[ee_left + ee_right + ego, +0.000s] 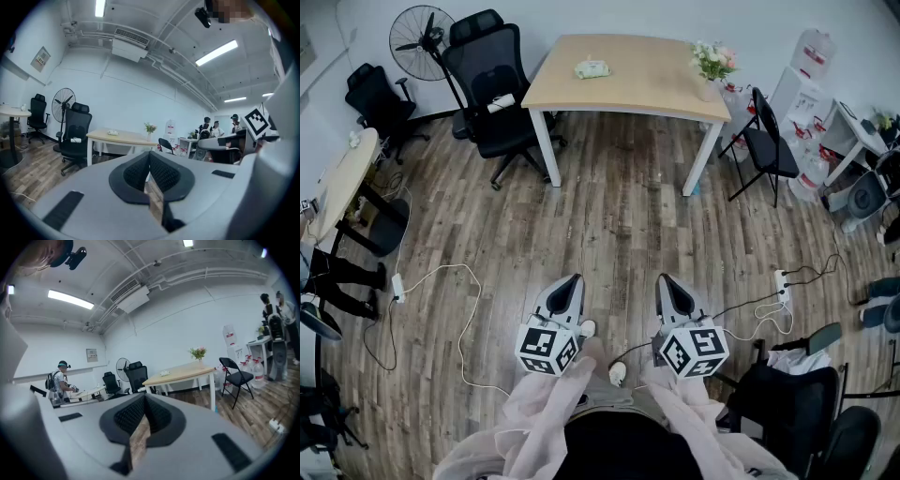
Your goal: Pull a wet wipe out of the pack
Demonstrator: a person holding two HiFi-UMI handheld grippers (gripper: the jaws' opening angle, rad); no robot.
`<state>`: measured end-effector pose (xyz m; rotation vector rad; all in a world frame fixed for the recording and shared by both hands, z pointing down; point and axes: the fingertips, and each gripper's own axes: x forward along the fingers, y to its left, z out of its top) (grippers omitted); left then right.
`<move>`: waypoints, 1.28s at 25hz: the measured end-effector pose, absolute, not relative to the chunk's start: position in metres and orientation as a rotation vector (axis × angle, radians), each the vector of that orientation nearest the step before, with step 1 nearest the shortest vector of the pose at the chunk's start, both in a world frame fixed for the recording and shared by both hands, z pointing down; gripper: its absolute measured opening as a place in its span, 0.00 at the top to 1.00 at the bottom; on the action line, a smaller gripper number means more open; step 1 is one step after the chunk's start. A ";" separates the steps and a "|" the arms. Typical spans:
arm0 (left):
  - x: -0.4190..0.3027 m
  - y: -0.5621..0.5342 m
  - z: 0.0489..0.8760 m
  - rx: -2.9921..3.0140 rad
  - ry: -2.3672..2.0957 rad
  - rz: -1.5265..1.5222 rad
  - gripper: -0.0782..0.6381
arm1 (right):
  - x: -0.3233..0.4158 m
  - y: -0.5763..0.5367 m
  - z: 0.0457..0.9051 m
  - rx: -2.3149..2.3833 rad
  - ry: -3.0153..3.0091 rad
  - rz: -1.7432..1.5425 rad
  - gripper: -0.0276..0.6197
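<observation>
Left gripper [570, 281] and right gripper [667, 281] were level, side by side above the wooden floor [609, 206], fingers closed together, holding nothing. Wet wipe pack [592, 68] lay on the desk [656, 75] at twelve o'clock, well apart from both.

A light wooden table [637, 80] with white legs stood on a wood-plank floor [609, 216]. A pack of wipes [592, 68] lay on the table top toward its left end, and a vase of flowers [713, 62] stood at its right end, well apart from the pack. On the floor, a black office chair [492, 89] sat just left of the table with a fan [423, 37] beyond it. A black folding chair [766, 145] stood just right of the table, and a white power strip [782, 281] lay further toward the viewer on that side.
</observation>
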<state>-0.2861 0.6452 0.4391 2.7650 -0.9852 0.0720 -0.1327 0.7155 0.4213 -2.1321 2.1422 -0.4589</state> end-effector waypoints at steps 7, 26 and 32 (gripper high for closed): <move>-0.289 0.654 0.445 2.773 -1.002 0.103 0.88 | -0.136 0.721 0.432 -2.236 2.227 -0.390 0.94; -0.288 0.650 0.451 2.718 -1.061 0.086 0.88 | -0.137 0.713 0.431 -2.209 2.138 -0.402 0.94; -0.275 0.619 0.453 2.705 -1.068 0.088 0.88 | -0.125 0.682 0.435 -2.206 2.150 -0.419 0.94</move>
